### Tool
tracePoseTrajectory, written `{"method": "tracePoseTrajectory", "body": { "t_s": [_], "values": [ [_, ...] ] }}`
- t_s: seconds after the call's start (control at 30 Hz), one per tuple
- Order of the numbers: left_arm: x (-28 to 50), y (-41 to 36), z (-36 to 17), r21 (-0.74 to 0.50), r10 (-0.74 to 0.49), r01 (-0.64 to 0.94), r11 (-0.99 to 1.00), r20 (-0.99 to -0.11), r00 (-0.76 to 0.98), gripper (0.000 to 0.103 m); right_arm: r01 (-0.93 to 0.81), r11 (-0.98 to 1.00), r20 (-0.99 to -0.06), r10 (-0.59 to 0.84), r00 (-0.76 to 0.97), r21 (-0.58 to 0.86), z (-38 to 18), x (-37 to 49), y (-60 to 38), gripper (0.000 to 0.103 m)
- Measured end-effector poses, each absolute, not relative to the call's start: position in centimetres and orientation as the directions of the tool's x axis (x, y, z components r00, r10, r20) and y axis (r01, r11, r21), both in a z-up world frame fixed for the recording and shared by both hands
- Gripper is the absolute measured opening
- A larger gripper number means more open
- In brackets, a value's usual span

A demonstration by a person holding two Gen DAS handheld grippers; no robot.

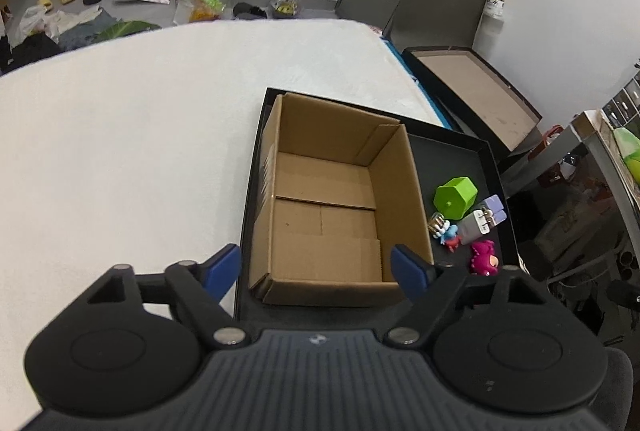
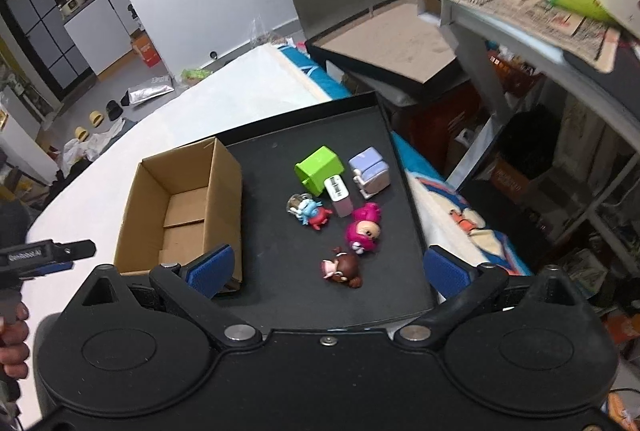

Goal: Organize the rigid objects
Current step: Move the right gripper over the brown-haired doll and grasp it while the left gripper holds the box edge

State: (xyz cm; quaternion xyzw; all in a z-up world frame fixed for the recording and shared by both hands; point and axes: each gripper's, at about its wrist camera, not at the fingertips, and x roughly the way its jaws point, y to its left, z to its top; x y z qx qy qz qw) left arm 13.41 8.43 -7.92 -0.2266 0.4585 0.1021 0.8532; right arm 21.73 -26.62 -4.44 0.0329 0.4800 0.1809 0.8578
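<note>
An open cardboard box (image 1: 328, 199) stands empty in the left part of a black tray (image 1: 456, 159); the box (image 2: 180, 207) and the tray (image 2: 280, 271) also show in the right wrist view. Small toys lie on the tray right of the box: a green block (image 2: 318, 170), a lilac block (image 2: 370, 171), a white charger (image 2: 339, 193), a blue-red figure (image 2: 312, 213), a pink figure (image 2: 364, 229) and a brown-haired figure (image 2: 344, 269). My left gripper (image 1: 316, 271) is open above the box's near edge. My right gripper (image 2: 328, 267) is open above the tray, the brown-haired figure between its fingers.
The tray sits on a white table (image 1: 132, 135). Another black-rimmed lid (image 2: 392, 43) lies behind it to the right. A cluttered shelf (image 2: 552, 15) stands at far right. The left gripper (image 2: 44, 255) shows at the left edge of the right wrist view.
</note>
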Motion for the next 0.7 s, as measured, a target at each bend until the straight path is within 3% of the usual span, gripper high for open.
{"method": "tracePoseTrajectory", "body": {
  "t_s": [0.07,0.43,0.7],
  "values": [
    [13.9,8.9,-8.6,-0.310,-0.049,-0.395,0.865,-0.835,0.548,0.072,-0.274,0.936,-0.827,0.328,0.456,0.220,-5.0,22.4,-26.2,0.093],
    [15.5,11.4,-13.2,-0.318,-0.096,-0.400,0.859,-0.870,0.484,0.031,-0.198,0.949,-0.873,0.305,0.380,0.246,-8.8,25.1,-24.8,0.091],
    [15.5,12.5,-15.2,-0.355,-0.147,-0.363,0.861,-0.859,0.491,0.023,-0.143,0.959,-0.891,0.282,0.356,0.247,-10.5,27.0,-23.9,0.090]
  ]
}}
